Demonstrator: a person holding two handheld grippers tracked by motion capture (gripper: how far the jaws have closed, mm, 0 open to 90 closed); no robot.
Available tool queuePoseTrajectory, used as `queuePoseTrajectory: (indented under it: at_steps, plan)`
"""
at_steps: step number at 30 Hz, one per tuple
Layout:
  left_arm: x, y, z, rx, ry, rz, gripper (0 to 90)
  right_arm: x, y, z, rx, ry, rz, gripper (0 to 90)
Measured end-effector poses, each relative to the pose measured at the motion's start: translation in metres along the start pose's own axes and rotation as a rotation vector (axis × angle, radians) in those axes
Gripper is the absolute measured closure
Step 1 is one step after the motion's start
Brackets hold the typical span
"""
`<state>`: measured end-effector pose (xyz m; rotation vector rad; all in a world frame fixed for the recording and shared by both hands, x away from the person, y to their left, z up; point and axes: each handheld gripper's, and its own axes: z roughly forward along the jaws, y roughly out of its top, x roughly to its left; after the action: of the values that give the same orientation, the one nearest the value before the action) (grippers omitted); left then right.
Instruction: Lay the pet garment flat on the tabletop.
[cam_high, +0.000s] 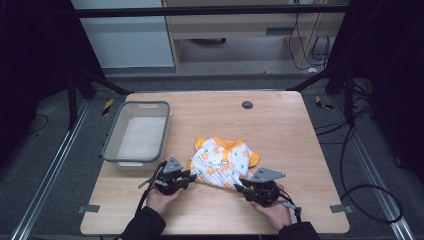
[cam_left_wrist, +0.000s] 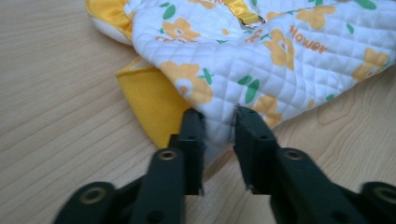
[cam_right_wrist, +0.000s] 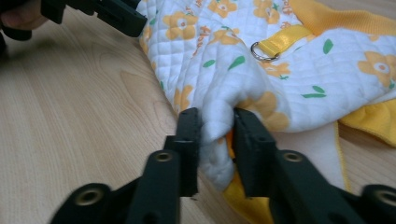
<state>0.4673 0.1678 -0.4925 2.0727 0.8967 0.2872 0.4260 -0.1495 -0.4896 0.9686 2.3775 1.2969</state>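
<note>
Two sets of tongs are working on one small garment, and the wooden worktop (cam_high: 300, 135) is carrying everything. Sitting toward its far left is a grey plastic basin (cam_high: 114, 137), well apart from the hands and looking empty inside. Lying near the middle, slightly toward the near edge, is the quilted pet garment (cam_high: 222, 162), white with orange flowers and yellow trim, spread mostly flat with its collar pointing to the far side. Its near hem is being lifted at two corners: the left tongs (cam_left_wrist: 218, 126) are closing on the near left corner, with white quilted cloth pinched between the jaws, and the right tongs (cam_right_wrist: 217, 135) are clamping a bunched fold at the near right corner. A small metal ring (cam_right_wrist: 262, 51) on a yellow strap is resting on the garment's back. As for progress, both grips are looking secure, so the picking-up part seems done; the fold itself, or a carry over to the basin, is not yet begun, since the garment is lying almost wholly on the wood.
</note>
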Motion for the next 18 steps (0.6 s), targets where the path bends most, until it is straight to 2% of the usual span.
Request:
queuePoseTrajectory:
  at_steps: [1, 3, 5, 6, 8, 9, 10, 11, 12, 13, 14, 15, 16, 17, 18]
  plan:
    - [0.001, 0.001, -0.001, -0.003, -0.015, -0.010, 78.7, -0.001, 0.001, -0.001, 0.000, 0.008, 0.012, 79.1]
    - [0.001, 0.002, -0.006, -0.013, -0.035, -0.025, 87.9, -0.002, 0.002, -0.004, 0.005, 0.014, 0.013, 82.6]
    - [-0.002, 0.005, -0.013, -0.012, -0.047, -0.013, 88.8, -0.001, 0.005, -0.010, -0.013, 0.031, 0.006, 83.4]
    - [-0.006, 0.009, -0.021, -0.029, -0.052, 0.008, 89.0, 0.000, 0.006, -0.012, -0.019, 0.039, 0.010, 83.5]
    - [-0.009, 0.011, -0.027, -0.042, -0.064, 0.014, 89.3, 0.002, 0.009, -0.018, -0.029, 0.054, 0.009, 83.5]
    - [-0.015, 0.015, -0.038, -0.070, -0.084, 0.030, 89.4, 0.005, 0.013, -0.026, -0.035, 0.072, 0.012, 83.5]
    - [-0.015, 0.015, -0.038, -0.070, -0.084, 0.030, 89.5, 0.005, 0.013, -0.026, -0.035, 0.072, 0.012, 83.5]
    - [-0.022, 0.023, -0.051, -0.096, -0.083, 0.060, 89.5, 0.006, 0.017, -0.032, -0.045, 0.081, 0.023, 83.4]
    - [-0.022, 0.023, -0.051, -0.096, -0.083, 0.060, 89.5, 0.005, 0.021, -0.036, -0.049, 0.087, 0.029, 83.5]
    - [-0.025, 0.030, -0.057, -0.117, -0.082, 0.070, 89.5, 0.005, 0.021, -0.036, -0.049, 0.087, 0.029, 83.5]
    - [-0.026, 0.040, -0.061, -0.124, -0.069, 0.078, 89.5, 0.000, 0.030, -0.040, -0.067, 0.095, 0.055, 83.4]
    - [-0.026, 0.040, -0.061, -0.124, -0.069, 0.078, 89.6, 0.000, 0.030, -0.040, -0.067, 0.095, 0.055, 83.4]
    - [-0.025, 0.047, -0.058, -0.118, -0.047, 0.074, 89.5, -0.009, 0.040, -0.037, -0.070, 0.098, 0.095, 82.7]
    - [-0.018, 0.057, -0.046, -0.079, -0.017, 0.048, 89.6, -0.014, 0.044, -0.034, -0.060, 0.092, 0.123, 81.9]
    - [-0.018, 0.057, -0.046, -0.079, -0.017, 0.048, 89.5, -0.014, 0.044, -0.034, -0.060, 0.092, 0.123, 81.9]
